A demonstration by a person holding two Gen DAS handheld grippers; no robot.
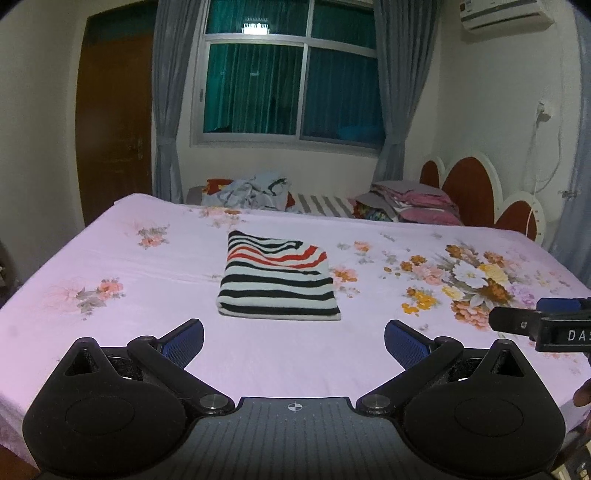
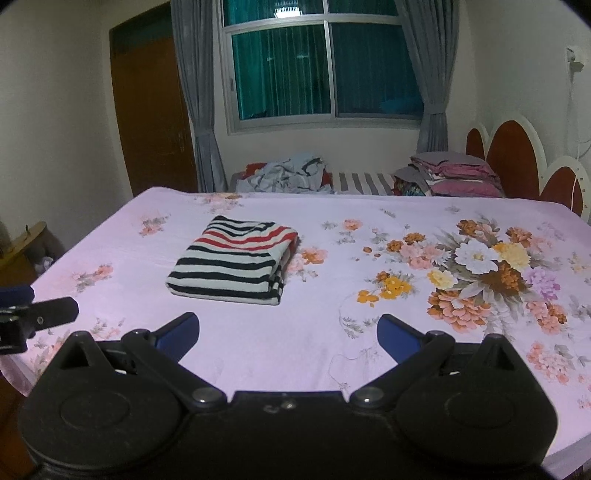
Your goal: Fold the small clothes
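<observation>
At the far left of the room a brown door (image 1: 114,122) is seen, with grey curtains (image 1: 166,110) drawn back beside a dark window (image 1: 291,81). Nearer, on the left side, the left claw (image 1: 293,341) is held low over the near edge of the bed (image 1: 110,258), its two blue-padded fingers (image 1: 184,341) spread wide apart and nothing held between them; it is pointed almost straight at the garment, which suggests it has been drawn clear so that the finished piece is left undisturbed. The striped garment (image 1: 277,277), in black, white and red bands, is laid flat on the pink flowered sheet, a little left of the bed's middle and well apart from both claws. It is already folded into a compact rectangle, its layered edges showing along the right side in the right wrist view, so this piece is judged done. Behind it, beyond the far edge of the bed, a loose heap of pale clothes (image 1: 251,192) is seen, probably the stock from which a next piece would be taken. To the right of that heap a stack of pink and grey bedding (image 1: 417,206) rests near the scalloped headboard (image 1: 472,192). On the right, the right claw (image 2: 288,338) is likewise held above the near edge, fingers fully parted and empty, level with its partner. An air conditioner (image 1: 506,14) is mounted high on the right wall.
</observation>
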